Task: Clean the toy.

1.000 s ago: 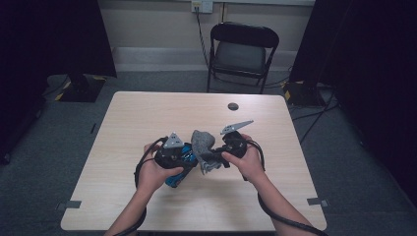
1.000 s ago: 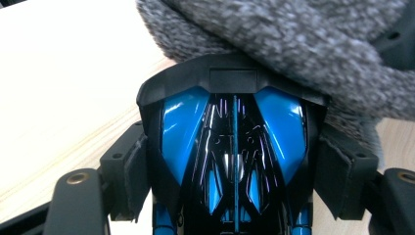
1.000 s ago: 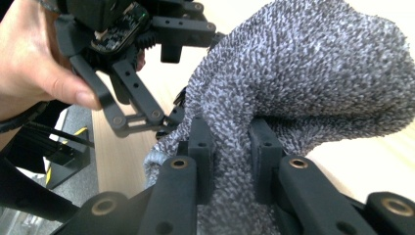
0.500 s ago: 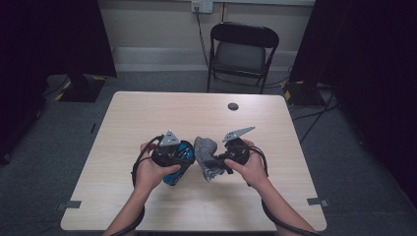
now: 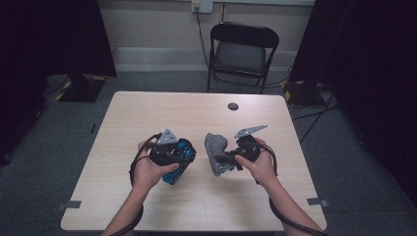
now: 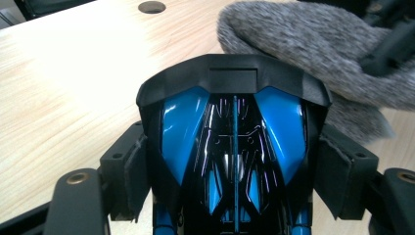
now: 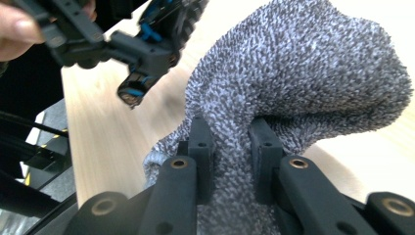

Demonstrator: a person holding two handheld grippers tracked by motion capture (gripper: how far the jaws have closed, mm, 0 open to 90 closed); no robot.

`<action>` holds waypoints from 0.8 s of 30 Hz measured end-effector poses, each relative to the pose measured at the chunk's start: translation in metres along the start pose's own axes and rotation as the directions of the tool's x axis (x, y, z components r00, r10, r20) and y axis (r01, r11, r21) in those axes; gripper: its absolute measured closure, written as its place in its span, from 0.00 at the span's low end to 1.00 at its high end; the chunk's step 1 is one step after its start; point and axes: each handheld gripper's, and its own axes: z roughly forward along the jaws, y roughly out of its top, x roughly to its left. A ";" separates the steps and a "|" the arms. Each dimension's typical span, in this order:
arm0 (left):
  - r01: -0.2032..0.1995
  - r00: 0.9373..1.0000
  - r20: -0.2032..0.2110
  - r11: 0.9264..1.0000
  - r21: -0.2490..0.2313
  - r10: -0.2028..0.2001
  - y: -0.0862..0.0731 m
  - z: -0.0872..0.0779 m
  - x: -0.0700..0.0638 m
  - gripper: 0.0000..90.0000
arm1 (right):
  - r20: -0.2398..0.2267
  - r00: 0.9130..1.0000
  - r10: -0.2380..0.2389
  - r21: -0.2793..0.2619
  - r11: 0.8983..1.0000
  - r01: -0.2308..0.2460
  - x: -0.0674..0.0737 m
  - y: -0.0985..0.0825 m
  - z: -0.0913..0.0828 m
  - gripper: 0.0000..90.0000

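A glossy blue and black plastic object (image 6: 234,122), shaped like a toy car, sits between the pads of my left gripper (image 6: 235,171), which is shut on its two sides. In the high view that gripper (image 5: 177,158) holds the blue object (image 5: 183,147) just above the table, left of centre. My right gripper (image 7: 230,142) is shut on a fuzzy grey sock (image 7: 303,73), pinching a fold of it. From above, the sock (image 5: 215,146) hangs at the tips of the right gripper (image 5: 227,160), a short gap to the right of the blue object.
The light wooden table (image 5: 196,113) has a small round dark grommet (image 5: 233,106) near its far edge. A black folding chair (image 5: 243,49) stands beyond the table. Cables trail from both grippers toward the person's forearms.
The right hand has drawn the sock to the right, away from the blue object, and a gap has opened between them. The left hand has stayed about where it was.
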 end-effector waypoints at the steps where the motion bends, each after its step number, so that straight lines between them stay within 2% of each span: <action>1: -0.002 1.000 0.003 1.000 -0.001 0.002 0.001 0.000 -0.001 0.28 | 0.006 1.000 0.003 0.000 1.000 -0.003 -0.001 0.001 -0.001 0.85; 8: -0.012 1.000 0.021 1.000 0.000 0.012 0.003 0.001 -0.006 0.28 | 0.055 0.998 0.021 -0.012 1.000 -0.020 -0.011 0.013 -0.002 0.85; 12: -0.013 0.999 0.030 1.000 0.004 0.013 0.003 0.003 -0.008 0.28 | 0.066 0.997 0.027 -0.017 1.000 -0.026 -0.014 0.021 -0.001 0.85; 19: -0.012 0.999 0.048 1.000 0.014 0.011 0.003 0.005 -0.011 0.28 | 0.058 0.998 0.002 -0.023 1.000 0.000 -0.008 0.040 0.004 0.85; 24: -0.018 0.999 0.049 1.000 0.025 0.017 0.002 0.006 -0.011 0.28 | 0.035 0.999 -0.019 -0.026 0.999 0.020 -0.001 0.049 0.011 0.85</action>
